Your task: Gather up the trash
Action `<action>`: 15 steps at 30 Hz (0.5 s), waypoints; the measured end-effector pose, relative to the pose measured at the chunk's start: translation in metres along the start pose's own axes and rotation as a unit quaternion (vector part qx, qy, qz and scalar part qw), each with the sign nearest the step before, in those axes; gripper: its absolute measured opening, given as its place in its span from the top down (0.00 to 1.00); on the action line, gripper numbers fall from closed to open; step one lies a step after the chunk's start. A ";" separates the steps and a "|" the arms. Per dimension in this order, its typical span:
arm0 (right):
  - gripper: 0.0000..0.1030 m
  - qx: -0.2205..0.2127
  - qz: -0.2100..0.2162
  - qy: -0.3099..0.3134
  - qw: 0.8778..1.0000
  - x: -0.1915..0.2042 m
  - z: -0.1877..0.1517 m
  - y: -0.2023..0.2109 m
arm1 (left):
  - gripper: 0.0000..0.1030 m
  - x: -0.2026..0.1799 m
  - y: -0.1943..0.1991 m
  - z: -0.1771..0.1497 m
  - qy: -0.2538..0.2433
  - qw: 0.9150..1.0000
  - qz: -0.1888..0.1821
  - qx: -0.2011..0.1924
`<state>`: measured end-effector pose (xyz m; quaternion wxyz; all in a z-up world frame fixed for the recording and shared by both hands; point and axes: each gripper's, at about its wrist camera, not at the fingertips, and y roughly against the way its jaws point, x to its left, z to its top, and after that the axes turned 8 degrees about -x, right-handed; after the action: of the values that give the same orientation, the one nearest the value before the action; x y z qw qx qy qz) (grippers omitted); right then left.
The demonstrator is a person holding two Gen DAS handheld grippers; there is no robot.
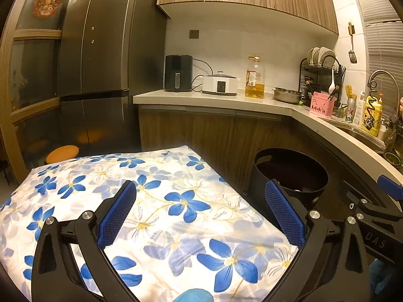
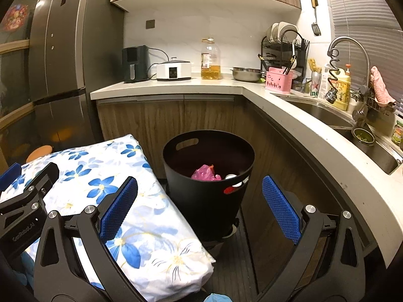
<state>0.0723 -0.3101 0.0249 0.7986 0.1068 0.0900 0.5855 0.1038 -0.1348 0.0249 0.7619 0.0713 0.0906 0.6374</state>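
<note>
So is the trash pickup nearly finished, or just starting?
It looks nearly finished. The black bin already holds a pink bag and what look like cans. Both the left gripper and right gripper are open and empty. No trash shows on the floral cloth.

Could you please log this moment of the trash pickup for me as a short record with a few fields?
setting: kitchen, L-shaped countertop
trash bin: black bin on the floor beside the floral-covered table
bin contents: pink bag, a can-like item beside it
left gripper: open, empty, above the floral cloth
right gripper: open, empty, facing the bin
table top: no trash visible on the part shown
counter items: air fryer, oil bottle, metal bowl
</note>
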 end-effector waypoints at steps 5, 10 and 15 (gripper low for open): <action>0.05 -0.005 0.002 0.002 1.000 0.005 -0.005 0.017 | 0.05 0.003 0.014 -0.005 -0.001 1.000 -0.002 0.000; 0.05 -0.008 0.002 0.004 1.000 0.006 -0.009 0.032 | 0.05 0.007 0.026 -0.010 0.001 1.000 -0.003 -0.001; 0.05 -0.010 0.002 0.008 1.000 0.010 -0.013 0.042 | 0.05 0.009 0.036 -0.013 0.002 1.000 -0.004 -0.002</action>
<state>0.0330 -0.2876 0.0243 0.7977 0.0940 0.0906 0.5888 0.0678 -0.1192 0.0195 0.7646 0.0682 0.0908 0.6344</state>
